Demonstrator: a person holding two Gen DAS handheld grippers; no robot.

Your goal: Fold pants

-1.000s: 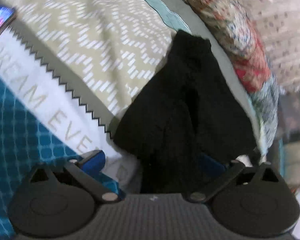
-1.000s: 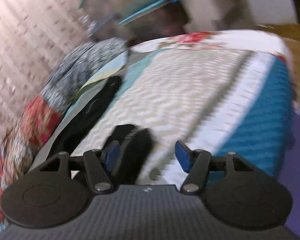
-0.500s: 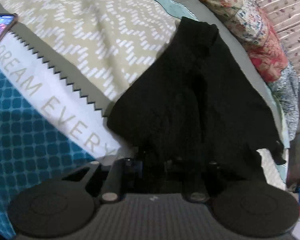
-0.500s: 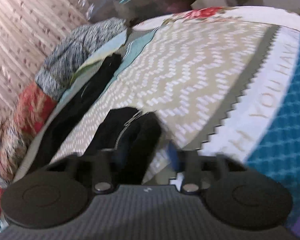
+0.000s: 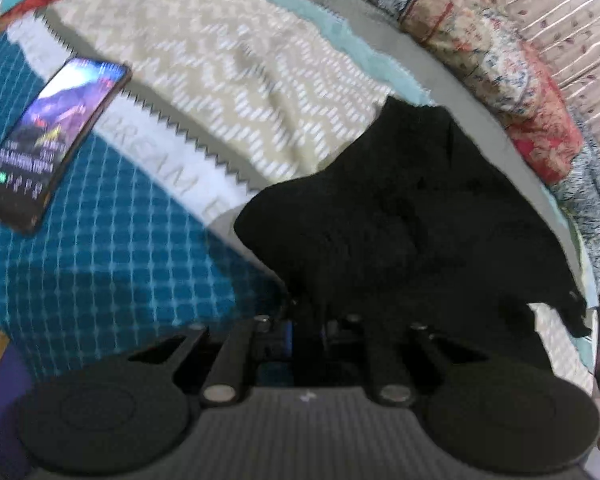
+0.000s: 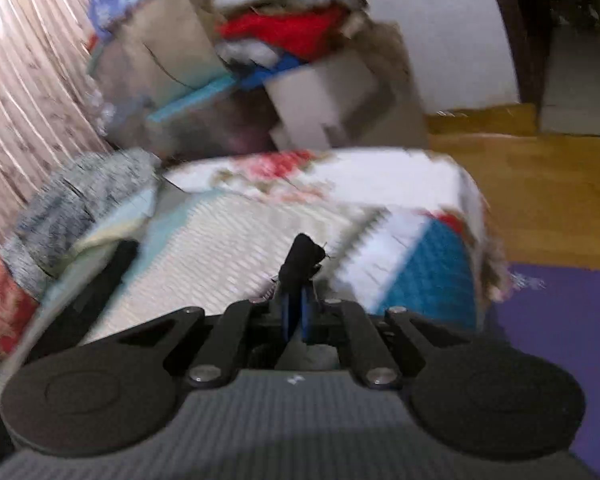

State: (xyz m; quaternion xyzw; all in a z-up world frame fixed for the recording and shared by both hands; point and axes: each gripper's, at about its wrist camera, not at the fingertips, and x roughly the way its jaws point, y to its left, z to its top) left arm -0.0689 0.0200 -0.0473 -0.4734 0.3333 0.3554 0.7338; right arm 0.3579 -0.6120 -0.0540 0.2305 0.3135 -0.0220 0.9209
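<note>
In the left wrist view, the black pants [image 5: 400, 232] covered the tips of the left gripper [image 5: 312, 332], so its jaws could not be made out beyond a sliver of blue pad. The pants' fabric was too dark to show seams or folds. The lettering on the bedspread [image 5: 188, 176] ran under the pants and was cut short. The phone [image 5: 56, 140] had small blurred screen text that could not be read.

In the right wrist view, motion blur smeared the pile of boxes and clothes [image 6: 260, 60] beyond the bed, and the bed's printed pattern. Only a small tuft of the pants showed above the right gripper [image 6: 296, 312]; the rest lay below, out of sight.
</note>
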